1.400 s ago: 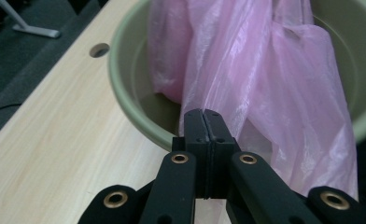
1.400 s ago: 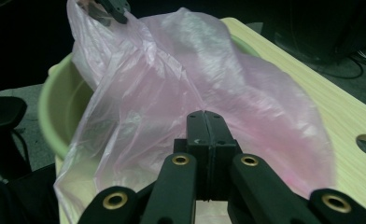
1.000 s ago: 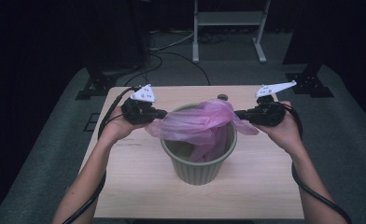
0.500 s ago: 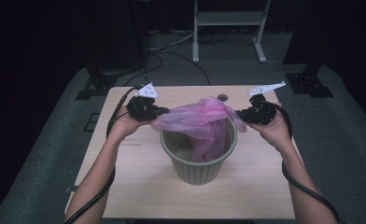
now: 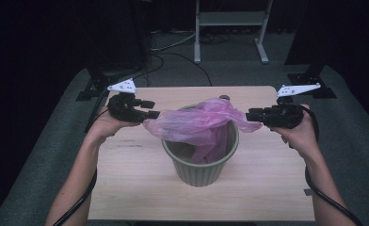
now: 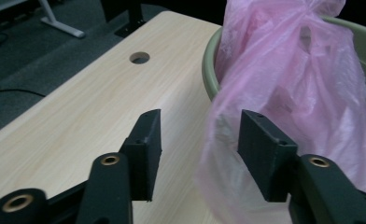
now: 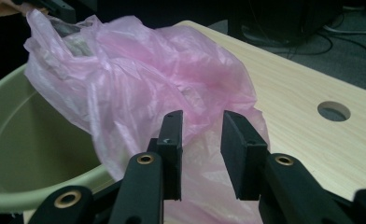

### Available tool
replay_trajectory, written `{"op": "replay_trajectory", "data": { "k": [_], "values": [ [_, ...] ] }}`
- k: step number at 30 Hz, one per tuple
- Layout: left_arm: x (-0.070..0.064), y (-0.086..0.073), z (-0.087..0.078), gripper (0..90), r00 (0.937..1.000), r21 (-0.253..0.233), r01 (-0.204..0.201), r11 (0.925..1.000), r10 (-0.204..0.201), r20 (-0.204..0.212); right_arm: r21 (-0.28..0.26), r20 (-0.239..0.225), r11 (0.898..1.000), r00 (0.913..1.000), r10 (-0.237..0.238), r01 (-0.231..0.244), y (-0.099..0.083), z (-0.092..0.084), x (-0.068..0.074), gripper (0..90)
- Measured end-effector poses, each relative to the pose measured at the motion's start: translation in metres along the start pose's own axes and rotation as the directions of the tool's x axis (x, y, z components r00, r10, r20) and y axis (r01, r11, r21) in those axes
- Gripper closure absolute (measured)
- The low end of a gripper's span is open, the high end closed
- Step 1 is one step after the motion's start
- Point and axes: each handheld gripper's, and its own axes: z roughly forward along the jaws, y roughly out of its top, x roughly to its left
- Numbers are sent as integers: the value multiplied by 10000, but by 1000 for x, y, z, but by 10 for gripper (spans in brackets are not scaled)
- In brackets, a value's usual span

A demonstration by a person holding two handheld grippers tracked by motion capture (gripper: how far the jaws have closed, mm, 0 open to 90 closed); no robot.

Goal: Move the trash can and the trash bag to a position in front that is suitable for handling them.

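A pale green bin [image 5: 200, 169] stands in the middle of the wooden table [image 5: 126, 188]. A thin pink plastic bag [image 5: 196, 123] lies spread across its mouth and sags inside. My left gripper [image 5: 150, 109] is at the bag's left edge and my right gripper [image 5: 249, 116] at its right edge. Both pairs of jaws have just been opening. In the left gripper view the left gripper [image 6: 200, 123] stands open, with the bag [image 6: 288, 70] draped loosely against one jaw beside the bin rim [image 6: 208, 70]. In the right gripper view the right gripper [image 7: 202, 119] is open, with a gap over the bag [image 7: 139, 70].
A round hole [image 5: 224, 98] is cut in the table behind the bin. A white metal frame [image 5: 229, 19] and black stand feet [image 5: 93, 89] sit on the carpet beyond the far edge. Cables trail from both grippers along the forearms.
Both hands have drawn outward from the bin since half a second ago. Both pairs of jaws, shut on the bag's edges before, now stand apart, and the bag lies lower over the rim.
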Motion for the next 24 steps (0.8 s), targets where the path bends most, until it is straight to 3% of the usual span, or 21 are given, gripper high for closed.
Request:
{"op": "replay_trajectory", "data": {
  "k": [7, 11, 18, 24],
  "values": [
    [1, 2, -25, 439, 9997, -414, 234, 9989, -230, 80, -287, -375, 9972, 9968, -706, 695, 9, -17, 19, 681],
    [-7, 4, -32, 431, 9990, -439, -28, 9990, 48, 441, -286, -786, 9927, 9897, -1193, 1174, 15, -19, 34, 682],
    [-23, 13, -42, 425, 9967, -437, -484, 9979, 511, 637, -100, -1219, 9844, 9769, -1758, 1759, 21, -15, 53, 682],
    [-37, 19, -47, 424, 9907, -517, -812, 9954, 863, 1049, 149, -1444, 9771, 9674, -2081, 2124, 20, -9, 63, 682]
  ]
}}
